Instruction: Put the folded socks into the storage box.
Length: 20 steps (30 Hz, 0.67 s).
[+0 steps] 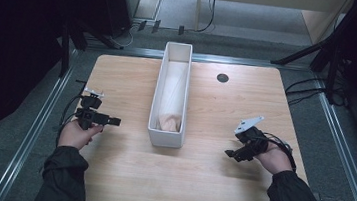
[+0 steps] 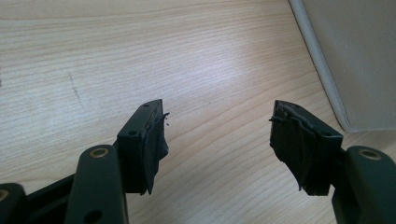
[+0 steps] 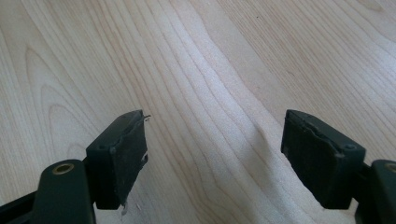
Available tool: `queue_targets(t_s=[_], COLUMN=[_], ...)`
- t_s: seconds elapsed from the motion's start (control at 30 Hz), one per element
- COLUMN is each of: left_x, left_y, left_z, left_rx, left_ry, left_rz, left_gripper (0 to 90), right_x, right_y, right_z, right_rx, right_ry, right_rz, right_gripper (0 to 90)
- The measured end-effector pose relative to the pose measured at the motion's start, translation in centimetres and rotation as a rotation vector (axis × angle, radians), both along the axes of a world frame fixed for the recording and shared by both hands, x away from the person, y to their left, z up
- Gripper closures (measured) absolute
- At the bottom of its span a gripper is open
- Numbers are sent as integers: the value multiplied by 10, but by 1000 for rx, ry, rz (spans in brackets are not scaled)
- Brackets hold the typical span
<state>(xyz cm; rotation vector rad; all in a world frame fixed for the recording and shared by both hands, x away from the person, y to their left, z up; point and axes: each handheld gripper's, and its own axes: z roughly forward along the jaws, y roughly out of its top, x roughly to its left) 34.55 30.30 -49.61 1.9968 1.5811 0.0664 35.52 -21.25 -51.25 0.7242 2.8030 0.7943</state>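
A long white box (image 1: 154, 109) lies lengthwise down the middle of the wooden table (image 1: 108, 173), with a pale cloth-like bundle (image 1: 172, 95) inside it. My left gripper (image 1: 115, 121) is held low at the table's left, pointing toward the box, open with nothing between its jaws. In the left gripper view the box's wall (image 2: 355, 60) rises at the upper right beyond the left gripper (image 2: 217, 121). My right gripper (image 1: 230, 154) is at the table's right, angled toward the box's near end, also open and holding nothing. Bare wood lies between the right gripper's (image 3: 215, 126) spread jaws.
A round black grommet (image 1: 222, 77) sits in the table's far right part. Dark stands and cables (image 1: 313, 89) flank the table on both sides. Metal floor rails (image 1: 38, 121) run along its left and right edges.
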Motion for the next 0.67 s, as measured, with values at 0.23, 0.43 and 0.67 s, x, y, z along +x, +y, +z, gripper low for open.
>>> queue_targets(t_s=[0.23,0.43,0.67], left_x=[1,5,-1], left_y=[0,-3,-3], left_z=[-3,-10,-20], left_rx=[-2,6,35], left_ry=[14,38,51], left_rz=[-7,-30,-45], left_gripper=[338,338,334], right_x=[1,0,5], right_y=[-1,0,4], right_z=[0,0,1], right_rx=[1,1,1], right_ry=[-4,-1,-1], right_rz=[5,2,19], right_gripper=[227,227,224])
